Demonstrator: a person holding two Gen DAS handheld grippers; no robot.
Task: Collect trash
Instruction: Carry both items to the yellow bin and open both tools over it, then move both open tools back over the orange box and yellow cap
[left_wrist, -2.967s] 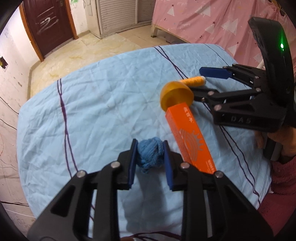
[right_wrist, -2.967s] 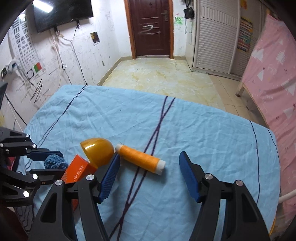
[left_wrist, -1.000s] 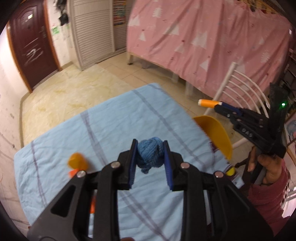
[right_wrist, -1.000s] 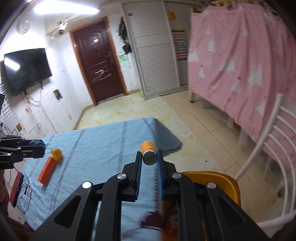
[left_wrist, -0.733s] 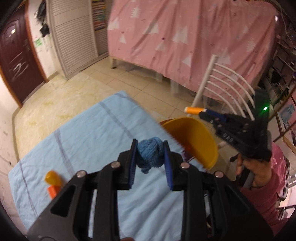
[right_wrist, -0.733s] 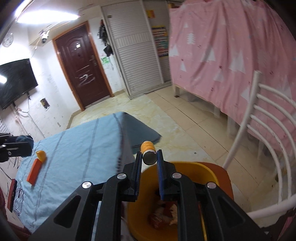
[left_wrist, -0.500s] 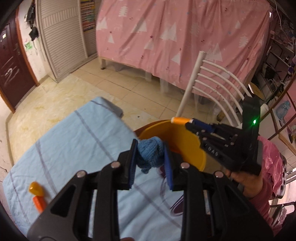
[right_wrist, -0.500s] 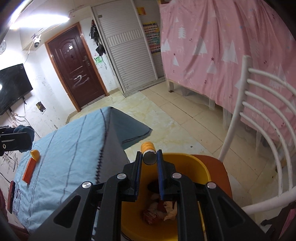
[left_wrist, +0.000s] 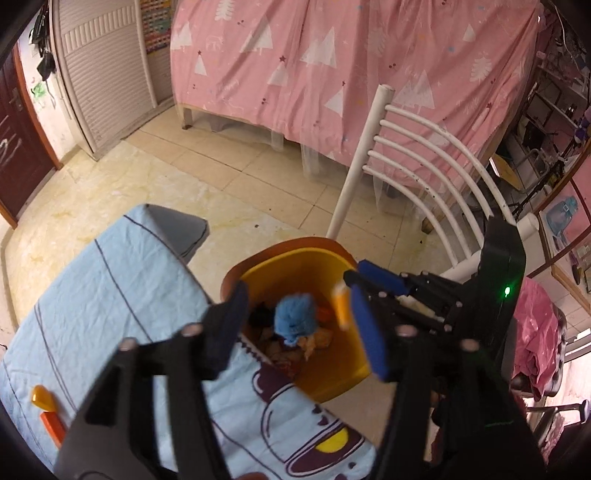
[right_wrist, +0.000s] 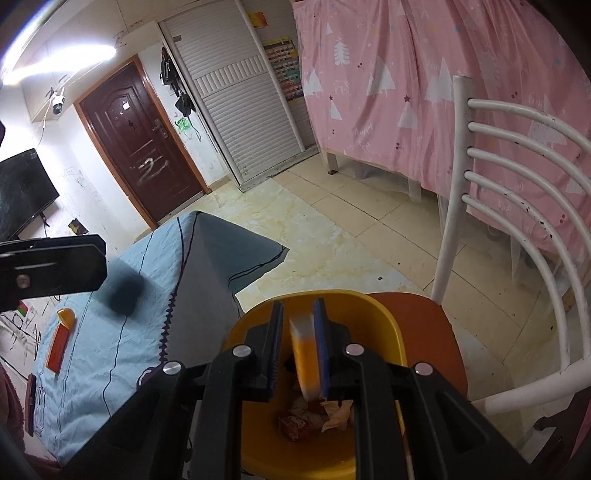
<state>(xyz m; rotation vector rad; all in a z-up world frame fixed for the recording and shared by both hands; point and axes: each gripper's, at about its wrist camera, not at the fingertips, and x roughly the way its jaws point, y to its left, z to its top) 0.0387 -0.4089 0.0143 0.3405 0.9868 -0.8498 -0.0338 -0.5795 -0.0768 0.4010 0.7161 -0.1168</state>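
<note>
A yellow bin (left_wrist: 325, 266) (right_wrist: 373, 310) with trash in it stands on an orange chair seat beside the table. My left gripper (left_wrist: 301, 328) is open over the bin. The blue yarn ball (left_wrist: 295, 319) is loose between its jaws, above the trash, and shows blurred in the right wrist view (right_wrist: 125, 291). My right gripper (right_wrist: 298, 345) is over the bin with its jaws slightly apart. The orange thread spool (right_wrist: 304, 354) (left_wrist: 340, 308) is blurred between them, tilted downward.
The table with a light blue cloth (left_wrist: 110, 295) lies left of the bin. An orange box (right_wrist: 57, 349) and an orange dome (right_wrist: 66, 316) lie on it. A white chair back (right_wrist: 517, 206) rises right of the bin. A pink curtain (left_wrist: 332, 74) hangs behind.
Both grippers moved over the bin. My left gripper opened and let go of the yarn ball. My right gripper's jaws parted and the spool is slipping down.
</note>
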